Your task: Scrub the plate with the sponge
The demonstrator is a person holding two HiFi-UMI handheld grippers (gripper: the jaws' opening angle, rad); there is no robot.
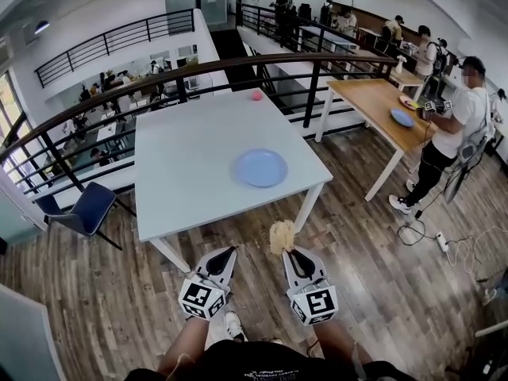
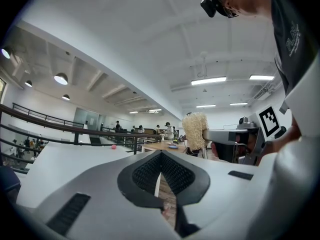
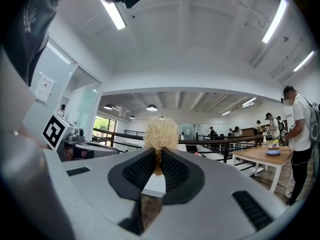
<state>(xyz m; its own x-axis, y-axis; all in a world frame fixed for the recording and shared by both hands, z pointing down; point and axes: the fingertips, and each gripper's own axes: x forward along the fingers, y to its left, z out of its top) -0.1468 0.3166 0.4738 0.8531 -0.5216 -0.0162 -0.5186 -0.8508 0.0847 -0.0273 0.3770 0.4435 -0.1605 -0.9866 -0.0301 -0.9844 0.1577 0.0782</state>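
Right gripper [image 3: 159, 156] jaws clenched on the sponge [image 3: 161, 133], a pale fibrous tuft sticking out past the tips. Left gripper [image 2: 161, 159] jaws pressed together, nothing between them. Both are held short of the table's [image 1: 190, 157] near edge. Plate [image 1: 260, 167] lies flat toward the near right corner, well apart from the sponge. Judged: sponge in grasp, no contact, scrubbing all left.

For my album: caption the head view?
Right gripper holds a fibrous sponge, left gripper shut, empty; blue plate waits on the white table.
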